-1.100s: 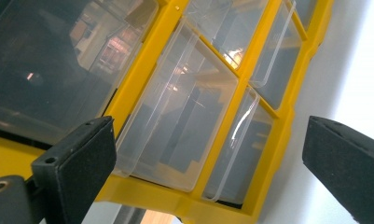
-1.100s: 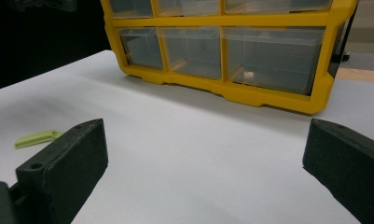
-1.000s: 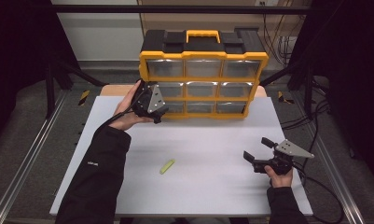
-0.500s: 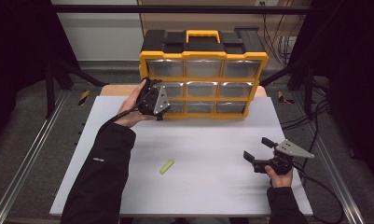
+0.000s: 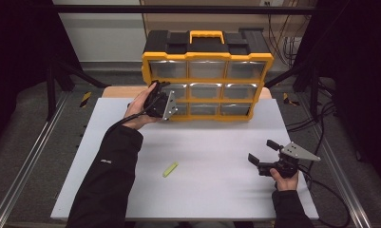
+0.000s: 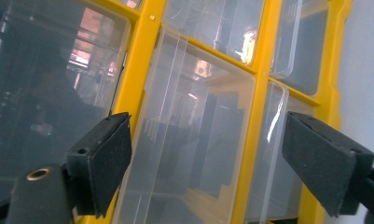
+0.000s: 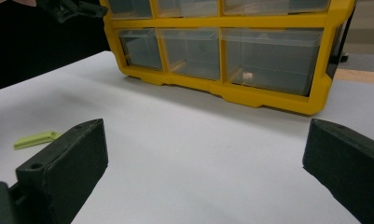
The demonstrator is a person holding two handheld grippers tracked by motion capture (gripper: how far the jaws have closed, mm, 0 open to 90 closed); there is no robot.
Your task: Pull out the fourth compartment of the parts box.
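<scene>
A yellow organizer [image 5: 207, 57] with clear drawers stands upright at the back of the white table [image 5: 216, 190]. My left gripper [image 5: 160, 88] is up against its left column, at the middle row. In the left gripper view, that gripper [image 6: 205, 123] has its jaws on either side of a clear drawer front [image 6: 194, 140]. They have just been closing, and the pads [image 6: 100, 158] do not press on the drawer. My right gripper [image 5: 263, 152] rests open near the table's right front, empty. A small lime-green piece [image 5: 170, 169] lies flat on the table.
In the right gripper view, the organizer's bottom-row drawer [image 7: 268, 60] holds a small pale item [image 7: 246, 74]. The green piece [image 7: 35, 138] lies beside the right gripper's left jaw. Cables trail off the table's right side [image 5: 321, 137].
My left gripper has edged up and right, closer to the organizer's left drawers. The right gripper and the green piece have not moved.
</scene>
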